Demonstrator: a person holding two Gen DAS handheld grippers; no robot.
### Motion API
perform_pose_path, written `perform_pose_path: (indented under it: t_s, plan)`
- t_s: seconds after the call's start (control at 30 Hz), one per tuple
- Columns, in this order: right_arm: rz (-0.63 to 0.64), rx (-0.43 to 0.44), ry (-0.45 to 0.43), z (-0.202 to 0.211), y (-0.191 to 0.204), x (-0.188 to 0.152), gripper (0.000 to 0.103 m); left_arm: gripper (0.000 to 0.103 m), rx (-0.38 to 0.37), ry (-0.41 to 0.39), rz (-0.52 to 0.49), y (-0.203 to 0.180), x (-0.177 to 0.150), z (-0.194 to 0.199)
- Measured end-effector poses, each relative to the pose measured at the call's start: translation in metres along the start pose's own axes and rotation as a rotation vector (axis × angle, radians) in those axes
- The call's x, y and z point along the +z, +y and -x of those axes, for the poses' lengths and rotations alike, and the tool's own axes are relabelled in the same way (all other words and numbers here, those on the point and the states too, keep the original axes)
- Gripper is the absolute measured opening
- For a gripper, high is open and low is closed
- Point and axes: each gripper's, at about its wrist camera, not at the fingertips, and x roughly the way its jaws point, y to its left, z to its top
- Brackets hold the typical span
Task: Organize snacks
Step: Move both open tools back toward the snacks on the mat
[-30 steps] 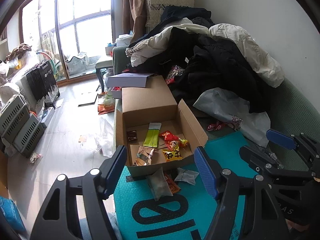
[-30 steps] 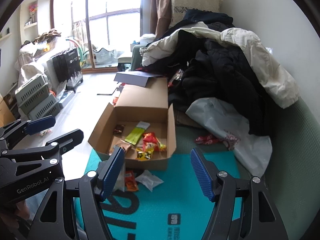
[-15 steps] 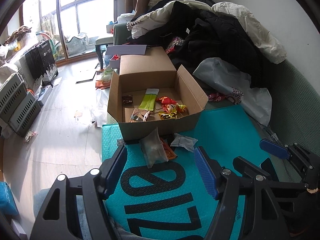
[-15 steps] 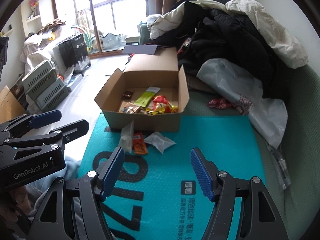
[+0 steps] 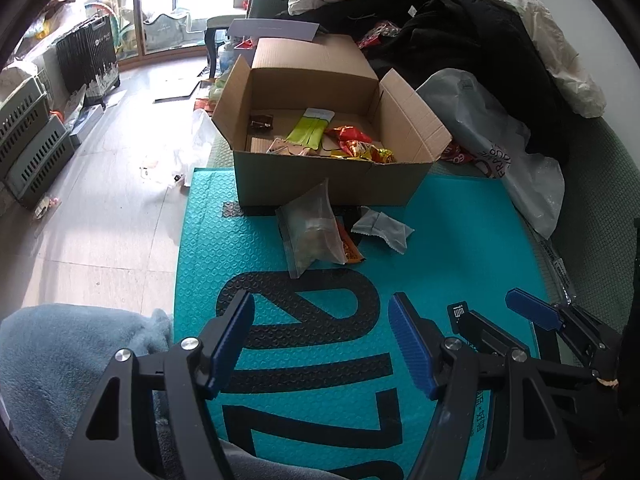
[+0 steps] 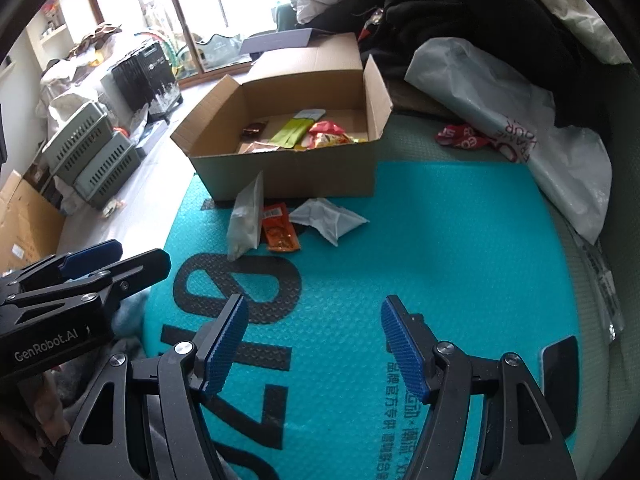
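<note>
An open cardboard box [image 5: 332, 184] [image 6: 296, 180] stands at the far end of a teal mat [image 5: 460, 248] [image 6: 440, 248] and holds several snack packets. In front of the box lie a clear bag of snacks [image 5: 312, 232] [image 6: 246, 220], an orange packet [image 5: 350, 248] [image 6: 278, 230] and a grey-white packet [image 5: 382, 226] [image 6: 330, 218]. My left gripper [image 5: 322, 330] hangs open over the mat, short of the clear bag, nothing between its fingers. My right gripper [image 6: 314, 328] is open and empty too, beside the left gripper [image 6: 80, 268].
A pile of coats and jackets [image 5: 460, 32] and a grey plastic bag [image 5: 500, 140] crowd the right side behind the box. A red wrapper [image 6: 460, 136] lies right of the box. Grey crates [image 5: 28, 136] and litter sit on the floor at left. A blue blanket [image 5: 60, 360] lies near left.
Both grippers have come down and tipped toward the mat, so the box and loose packets look nearer and higher in view. Jaw width is unchanged and nothing was picked up.
</note>
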Motion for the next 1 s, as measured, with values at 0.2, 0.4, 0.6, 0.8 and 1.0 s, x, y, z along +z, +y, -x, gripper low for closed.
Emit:
perform_pose_path:
  t_s: [0.2,0.4,0.6,0.8,1.0]
  plan:
    - [-0.010,-0.001,0.033,-0.030,-0.009,0.002,0.069,0.069,0.009,0.025,0.028,0.010,0.001,-0.031]
    - [-0.019,-0.002,0.064,-0.061,-0.016,0.011,0.069,0.069,-0.006,0.055,0.066,0.016,0.011,-0.060]
    - [-0.003,-0.003,0.081,-0.085,-0.021,0.024,0.069,0.069,-0.021,0.058,0.097,0.021,0.027,-0.080]
    - [0.017,0.016,0.085,-0.109,-0.025,0.039,0.069,0.069,-0.015,0.049,0.078,0.022,0.043,-0.101]
    - [0.055,0.039,0.110,-0.137,-0.020,0.056,0.069,0.069,-0.051,0.085,0.093,0.028,0.051,-0.124]
